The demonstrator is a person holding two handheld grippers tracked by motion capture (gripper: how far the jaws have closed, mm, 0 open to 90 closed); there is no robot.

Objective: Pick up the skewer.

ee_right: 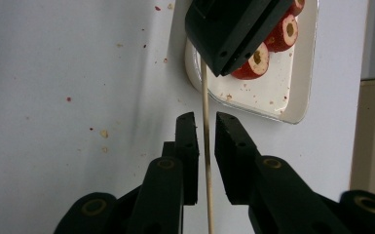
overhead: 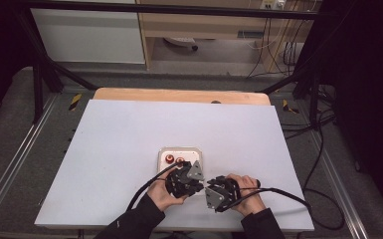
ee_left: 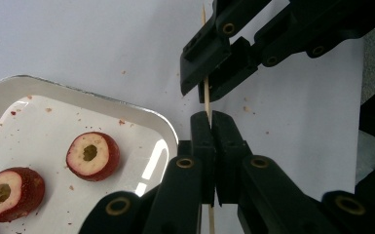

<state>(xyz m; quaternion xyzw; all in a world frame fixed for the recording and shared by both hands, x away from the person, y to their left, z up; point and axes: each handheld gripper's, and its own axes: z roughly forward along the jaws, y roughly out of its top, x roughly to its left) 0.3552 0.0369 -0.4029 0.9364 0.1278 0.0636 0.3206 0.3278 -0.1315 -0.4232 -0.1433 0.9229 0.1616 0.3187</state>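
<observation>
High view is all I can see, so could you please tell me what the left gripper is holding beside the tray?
Observer: The left gripper is shut on a thin wooden skewer.
Operator: Thank you. Does the right gripper have it too?
Observer: Not quite. The right gripper has its fingers on either side of the skewer, with a gap on each side.
Operator: And the red things nearby?
Observer: They are fruits with the cores cut out, pale inside, lying in the tray.
</observation>
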